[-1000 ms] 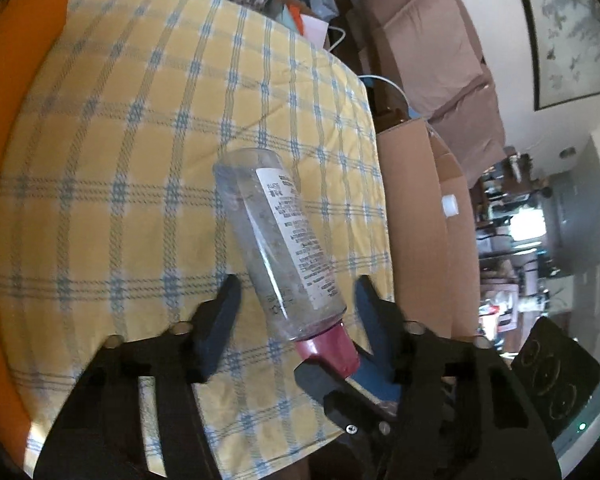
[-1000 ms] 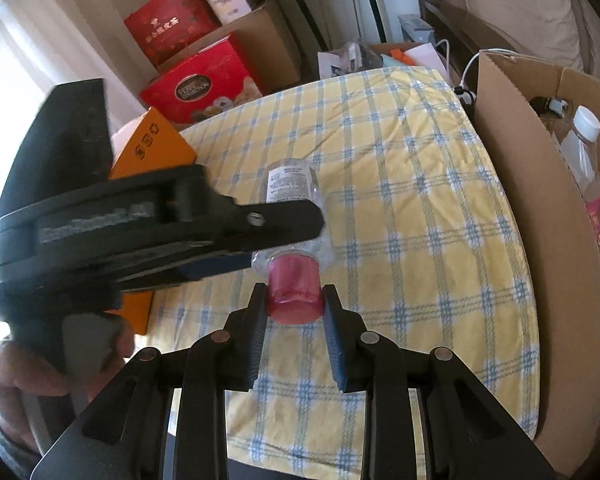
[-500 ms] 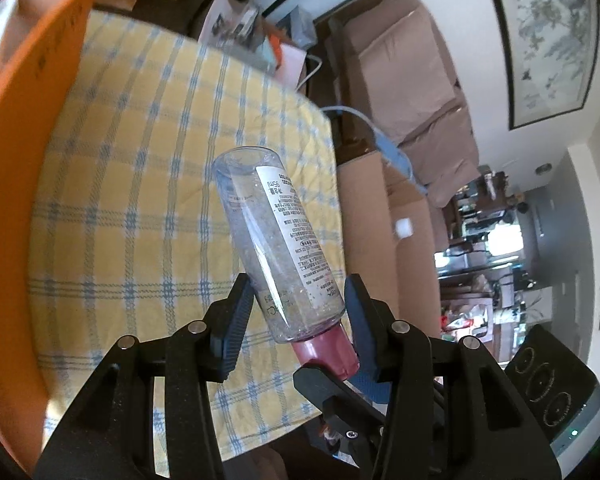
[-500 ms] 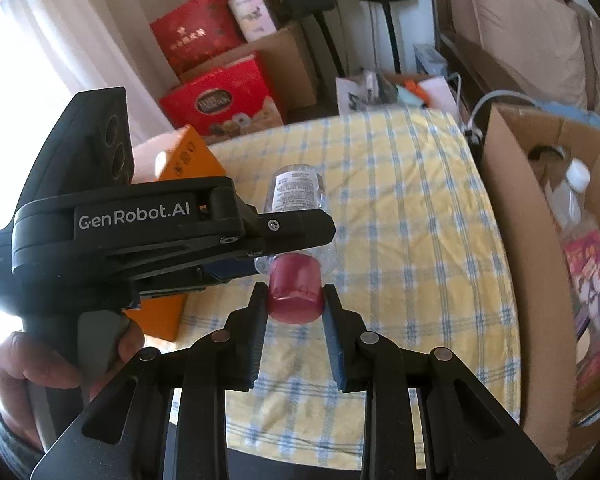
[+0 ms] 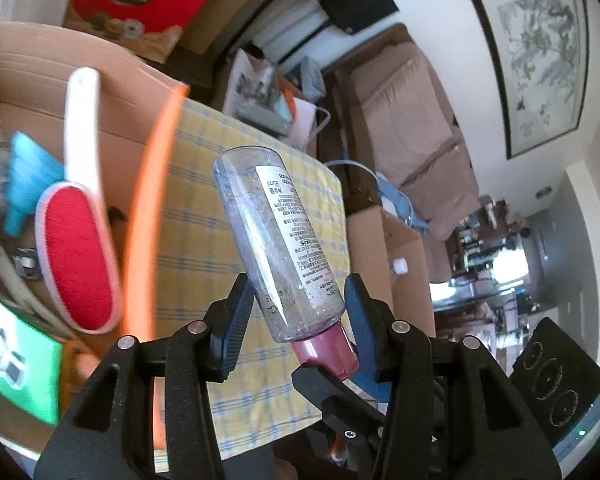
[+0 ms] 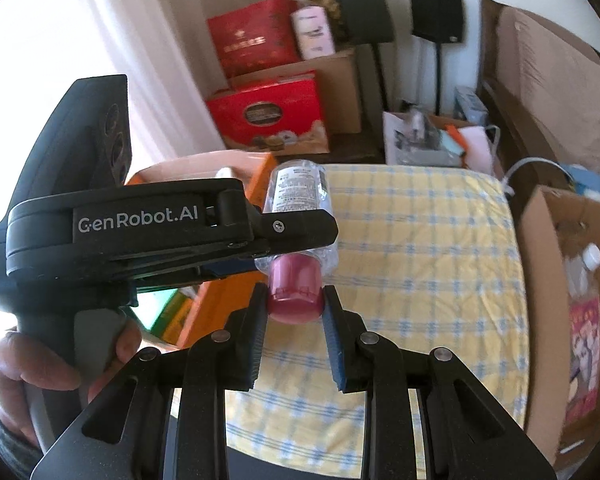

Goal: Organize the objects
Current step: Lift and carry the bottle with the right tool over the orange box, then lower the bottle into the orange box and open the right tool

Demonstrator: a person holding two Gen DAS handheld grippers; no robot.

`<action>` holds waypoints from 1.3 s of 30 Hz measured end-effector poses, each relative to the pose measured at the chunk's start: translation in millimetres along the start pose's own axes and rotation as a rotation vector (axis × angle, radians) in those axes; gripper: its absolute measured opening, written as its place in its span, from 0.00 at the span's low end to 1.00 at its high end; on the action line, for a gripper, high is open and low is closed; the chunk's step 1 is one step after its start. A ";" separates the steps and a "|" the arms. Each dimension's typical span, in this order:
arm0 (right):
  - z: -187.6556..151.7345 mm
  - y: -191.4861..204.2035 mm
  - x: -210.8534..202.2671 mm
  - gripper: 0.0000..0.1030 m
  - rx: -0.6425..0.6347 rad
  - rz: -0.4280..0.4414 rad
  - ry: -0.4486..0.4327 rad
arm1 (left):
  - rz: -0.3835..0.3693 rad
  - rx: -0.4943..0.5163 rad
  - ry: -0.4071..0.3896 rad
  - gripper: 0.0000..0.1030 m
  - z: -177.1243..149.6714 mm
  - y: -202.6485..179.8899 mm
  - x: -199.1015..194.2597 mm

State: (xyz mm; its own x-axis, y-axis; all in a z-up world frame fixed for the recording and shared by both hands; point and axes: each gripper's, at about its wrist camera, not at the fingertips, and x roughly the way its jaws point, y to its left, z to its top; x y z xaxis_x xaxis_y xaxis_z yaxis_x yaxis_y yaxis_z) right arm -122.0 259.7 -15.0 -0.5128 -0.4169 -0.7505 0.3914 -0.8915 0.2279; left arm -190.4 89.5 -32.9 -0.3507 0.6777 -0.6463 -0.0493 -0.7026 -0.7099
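A clear gel bottle (image 5: 274, 240) with a white label and a pink cap (image 5: 326, 354) hangs in the air above the yellow checked table (image 5: 204, 248). My left gripper (image 5: 300, 304) is shut on the bottle's lower body, just above the cap. My right gripper (image 6: 294, 306) is shut on the pink cap (image 6: 294, 292), coming in from the cap end. In the right wrist view the bottle (image 6: 298, 192) points away from me, and the left gripper's black body (image 6: 140, 232), held by a hand (image 6: 32, 364), crosses in front of it.
An orange-edged cardboard box (image 5: 156, 168) stands left of the table, holding a red lint brush (image 5: 76, 264) with a white handle and a blue item (image 5: 28, 176). A brown cardboard box (image 6: 556, 288) with bottles stands to the right. Red gift boxes (image 6: 268, 112) and a sofa lie beyond.
Both grippers have risen with the bottle held between them, lifting it well off the tablecloth. The left wrist view has swung up, so the orange box's contents now show.
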 end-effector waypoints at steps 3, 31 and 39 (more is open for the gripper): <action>7.8 20.9 12.8 0.26 -0.031 0.025 0.006 | 0.014 -0.028 -0.027 0.43 7.2 18.5 -14.3; 56.3 133.3 151.0 0.26 -0.158 0.127 0.126 | 0.196 -0.194 -0.122 0.47 68.5 160.5 -65.3; 55.8 136.6 162.8 0.26 -0.150 0.112 0.157 | 0.251 -0.160 -0.159 0.61 59.0 168.6 -89.7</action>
State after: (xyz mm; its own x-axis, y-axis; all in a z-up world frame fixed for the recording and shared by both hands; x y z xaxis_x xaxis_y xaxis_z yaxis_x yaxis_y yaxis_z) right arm -194.7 60.1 -71.5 -0.3388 -0.4688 -0.8157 0.5543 -0.8001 0.2296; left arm -222.4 -102.5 -78.0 -0.4754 0.4362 -0.7640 0.2006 -0.7918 -0.5769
